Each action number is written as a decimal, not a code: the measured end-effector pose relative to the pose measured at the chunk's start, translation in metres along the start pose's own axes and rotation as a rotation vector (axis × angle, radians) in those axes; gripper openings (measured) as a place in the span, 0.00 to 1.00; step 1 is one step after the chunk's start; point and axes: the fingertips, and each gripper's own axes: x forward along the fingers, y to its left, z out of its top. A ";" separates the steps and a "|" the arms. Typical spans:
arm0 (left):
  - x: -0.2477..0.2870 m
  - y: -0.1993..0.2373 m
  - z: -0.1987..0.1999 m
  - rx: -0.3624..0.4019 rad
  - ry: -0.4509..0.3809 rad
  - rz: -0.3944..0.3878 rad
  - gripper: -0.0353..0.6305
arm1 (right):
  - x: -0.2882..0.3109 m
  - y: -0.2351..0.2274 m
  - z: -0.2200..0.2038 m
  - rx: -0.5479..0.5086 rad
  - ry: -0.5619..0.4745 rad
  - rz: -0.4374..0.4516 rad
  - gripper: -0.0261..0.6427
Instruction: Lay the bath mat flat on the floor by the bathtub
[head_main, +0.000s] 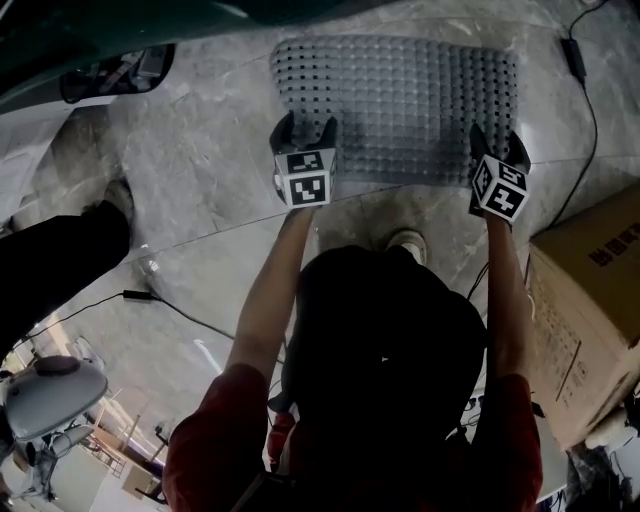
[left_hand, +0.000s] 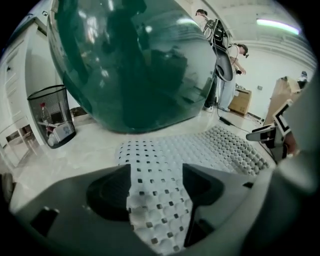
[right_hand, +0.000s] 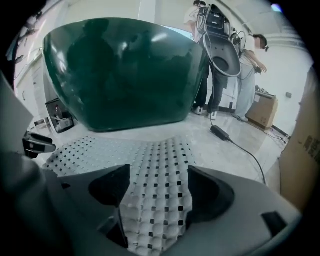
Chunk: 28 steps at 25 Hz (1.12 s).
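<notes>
Bath mat (head_main: 400, 105), grey rubber, studded and full of small square holes, is spread out on the pale marble-look floor (head_main: 200, 180) as we look down from the head view. Its far long edge runs just beside the dark green glossy bathtub (head_main: 100, 30) at the top of the picture. We've got the left gripper (head_main: 305, 125) over the mat's near left corner, and its jaws are spread wide. The right gripper (head_main: 498, 142) is over the near right corner, jaws also apart. A thin black cable (head_main: 590, 120) trails across the floor to the right of the mat. A brown cardboard box (head_main: 590, 310) stands at the right edge.

Over to the left gripper view. The left gripper (left_hand: 156, 175) has its two dark jaws standing well apart with nothing clamped, and we see the bath mat (left_hand: 165, 155) lying below in the gap. The bathtub (left_hand: 135, 65) bulges large behind the mat. A black wire-mesh waste bin (left_hand: 52, 117) stands off to the left, and the tip of the right gripper (left_hand: 272, 135) shows at the right.

Now the right gripper view. The right gripper (right_hand: 157, 180) is just as wide open and grips nothing, and we see the bath mat (right_hand: 160, 165) stretching away between its jaws towards the bathtub (right_hand: 120, 75). The cable (right_hand: 250, 150) snakes over the floor on the right.
</notes>
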 end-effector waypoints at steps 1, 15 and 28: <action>-0.006 -0.003 0.008 -0.001 -0.008 -0.006 0.51 | -0.008 0.005 0.007 0.003 -0.009 0.010 0.57; -0.168 -0.046 0.148 -0.014 -0.084 -0.089 0.51 | -0.179 0.072 0.150 -0.026 -0.093 0.129 0.57; -0.358 -0.057 0.321 -0.017 -0.177 -0.100 0.51 | -0.360 0.109 0.331 -0.036 -0.183 0.180 0.57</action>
